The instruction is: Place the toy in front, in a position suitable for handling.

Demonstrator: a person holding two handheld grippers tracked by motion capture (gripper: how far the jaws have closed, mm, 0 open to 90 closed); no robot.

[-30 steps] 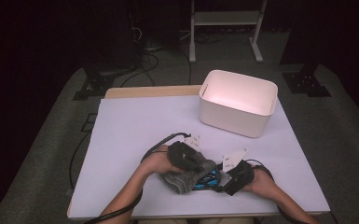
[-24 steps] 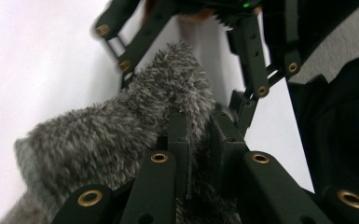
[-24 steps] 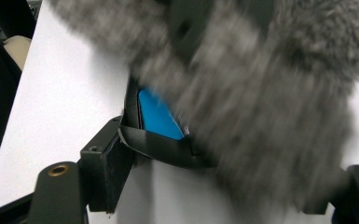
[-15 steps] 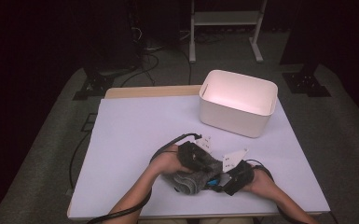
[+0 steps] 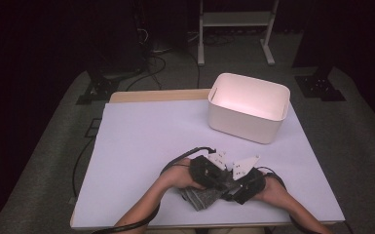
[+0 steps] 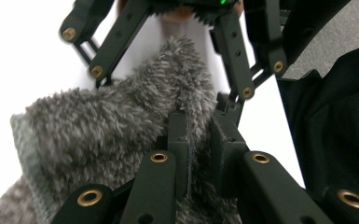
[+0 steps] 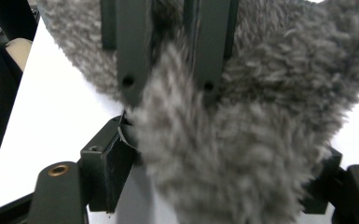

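The left tool point(image 6: 198, 144) has its two black jaws pressed together on a fold of grey fuzzy cloth point(image 6: 98, 135); in the left gripper view the fabric is squeezed thin between the pads, and the pile bulges out toward 10 o'clock. Just beyond, at 12 o'clock in that view, the linkage of the other tool stands over the same cloth.

The right tool point(image 7: 224, 154) has its jaws spread wide, one block at 8 o'clock and the other at 4 o'clock in the right gripper view, with a thick hanging bunch of the cloth point(image 7: 242, 154) lying between them. Whether either pad touches the pile cannot be told. The left tool's two dark bars come down from 12 o'clock there, nipping the cloth above the bunch.

In the high view both tools meet over the cloth point(image 5: 202, 197) at 6 o'clock of the worktop point(image 5: 141, 141), close to its near edge, the left tool point(image 5: 216, 178) and the right tool point(image 5: 238, 187) almost touching. The left hand point(image 5: 180, 178) and the right hand point(image 5: 272, 190) flank them. A white bin point(image 5: 248, 107) stands well apart at about 1 o'clock on the pale sheet.
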